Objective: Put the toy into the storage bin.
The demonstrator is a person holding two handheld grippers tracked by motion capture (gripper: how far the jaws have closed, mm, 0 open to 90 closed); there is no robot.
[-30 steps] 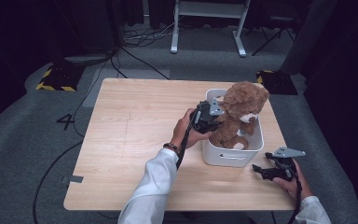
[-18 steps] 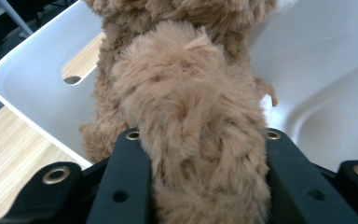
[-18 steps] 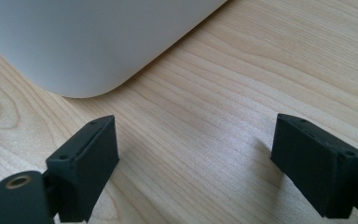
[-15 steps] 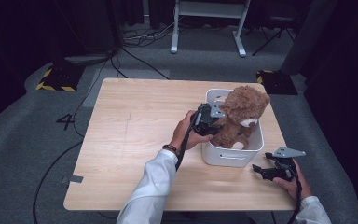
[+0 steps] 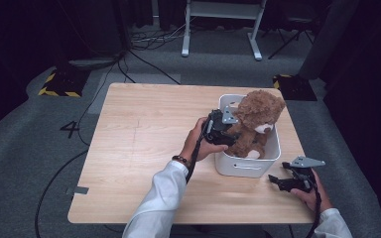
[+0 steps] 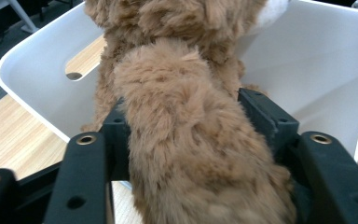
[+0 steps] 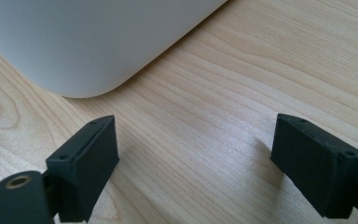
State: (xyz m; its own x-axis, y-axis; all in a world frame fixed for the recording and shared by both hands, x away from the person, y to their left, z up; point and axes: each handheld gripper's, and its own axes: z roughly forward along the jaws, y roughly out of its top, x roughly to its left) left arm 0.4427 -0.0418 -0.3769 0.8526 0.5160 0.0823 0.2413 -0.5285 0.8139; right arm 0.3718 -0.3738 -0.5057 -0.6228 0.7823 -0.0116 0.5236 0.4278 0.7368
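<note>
A brown teddy bear (image 5: 257, 121) sits upright in a white plastic bin (image 5: 248, 166) on the right part of the wooden table (image 5: 144, 129). My left gripper (image 5: 232, 130) reaches over the bin's left rim to the bear's side. In the left gripper view its jaws (image 6: 182, 112) stand on either side of a furry limb of the bear (image 6: 168, 149). They have just been opening, and the fur still fills the gap. My right gripper (image 5: 274, 180) rests low on the table just right of the bin's near corner, open with nothing between its jaws (image 7: 196, 140).
The bin's rounded corner (image 7: 74, 42) lies close ahead of the right gripper. The bin wall (image 6: 307, 56) has a handle slot. The table's right edge is near the right hand. Cables and a frame's legs (image 5: 218, 29) lie on the floor beyond the table.
The bear has sunk a little lower into the bin. Both hands have stayed where they were.
</note>
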